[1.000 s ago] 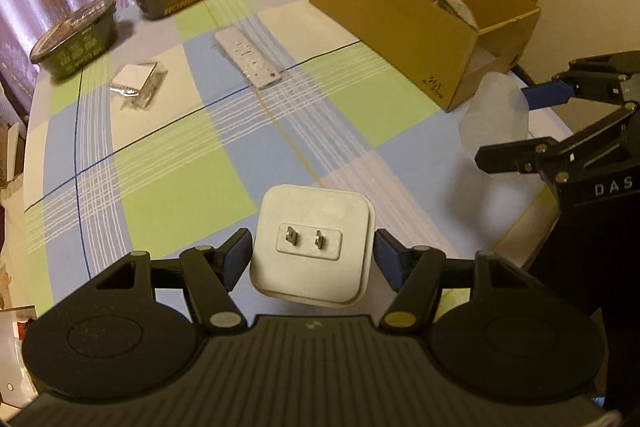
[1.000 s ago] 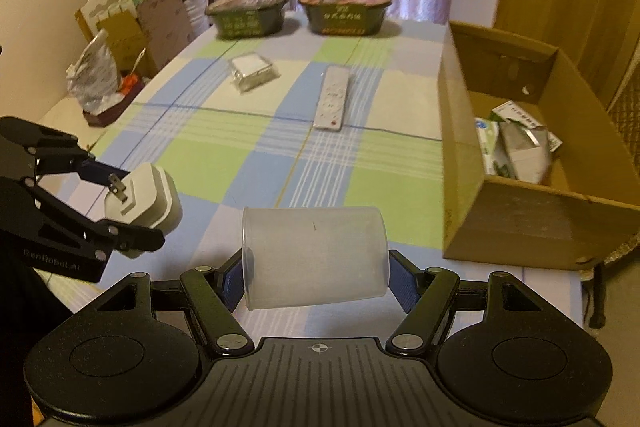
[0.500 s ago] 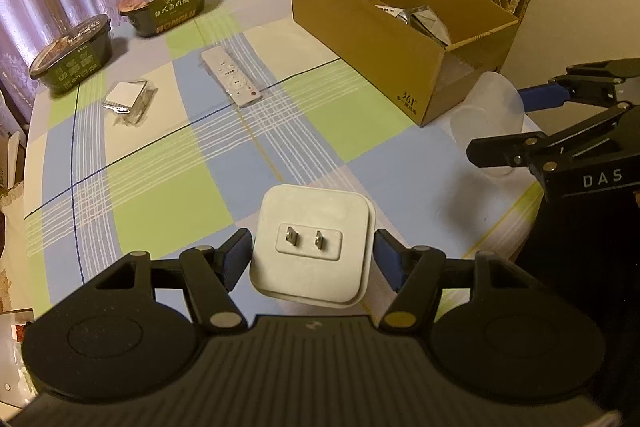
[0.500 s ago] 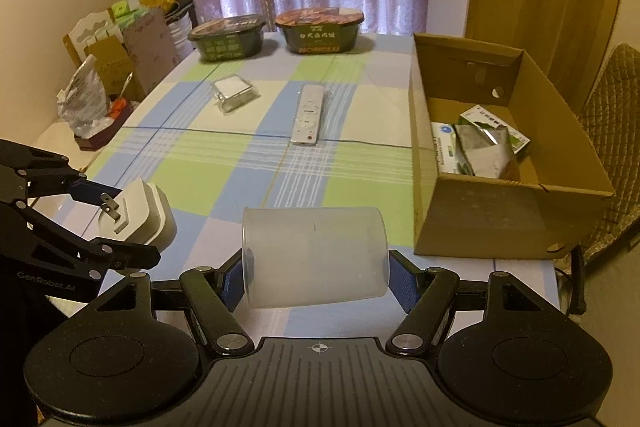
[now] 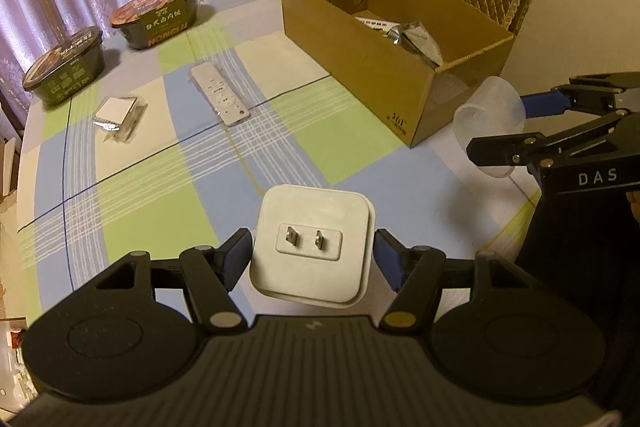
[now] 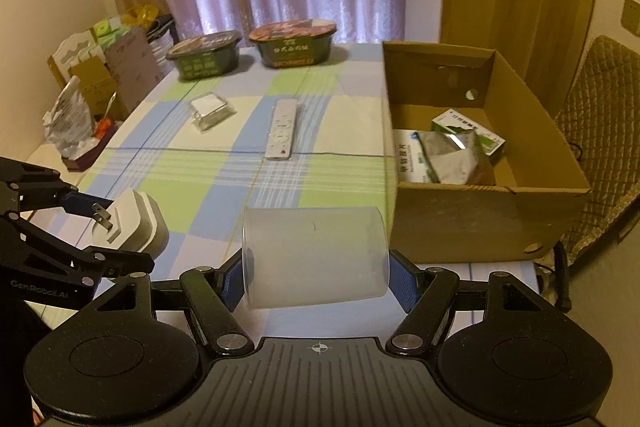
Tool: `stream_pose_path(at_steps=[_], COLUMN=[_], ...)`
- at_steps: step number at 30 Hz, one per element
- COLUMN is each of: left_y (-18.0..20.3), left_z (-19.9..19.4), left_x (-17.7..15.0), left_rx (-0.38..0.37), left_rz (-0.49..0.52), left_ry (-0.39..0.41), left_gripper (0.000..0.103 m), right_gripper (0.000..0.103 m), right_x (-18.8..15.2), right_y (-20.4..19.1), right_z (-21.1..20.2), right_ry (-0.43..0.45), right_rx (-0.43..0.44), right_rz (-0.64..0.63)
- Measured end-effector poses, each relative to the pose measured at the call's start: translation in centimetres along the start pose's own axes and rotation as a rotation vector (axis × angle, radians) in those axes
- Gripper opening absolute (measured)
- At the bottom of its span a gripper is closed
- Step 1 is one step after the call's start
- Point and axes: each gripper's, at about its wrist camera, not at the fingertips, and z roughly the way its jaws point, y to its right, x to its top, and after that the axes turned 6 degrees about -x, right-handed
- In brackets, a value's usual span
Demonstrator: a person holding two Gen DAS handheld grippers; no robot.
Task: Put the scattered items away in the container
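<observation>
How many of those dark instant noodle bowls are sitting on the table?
2. Both noodle bowls stand side by side at the table's far edge by the curtain: one with a green label on the left, one with a brown lid right of it. None shows elsewhere.

left gripper [image 5: 313, 254]: black two-finger frame, blue pads pressed against both sides of a white square two-prong plug adapter [image 5: 312, 243], held aloft. right gripper [image 6: 316, 277]: same build, clamped across a frosted translucent plastic cup [image 6: 315, 255] lying sideways, raised beside the left.
</observation>
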Motion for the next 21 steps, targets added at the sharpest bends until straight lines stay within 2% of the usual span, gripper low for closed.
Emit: stream_pose_path(at_steps=[21], left_y=[4.8], left_z=[2.8], left_x=[8.0], left_rx=[-0.086], left_rz=[0.016], left_ry=[0.088], left_gripper=[0.062], right_gripper=[0.073], right_x=[2.2], right_y=[7.6], right_z=[-0.9], right_ry=[0.067], right_rx=[-0.088], right_rz=[0.116])
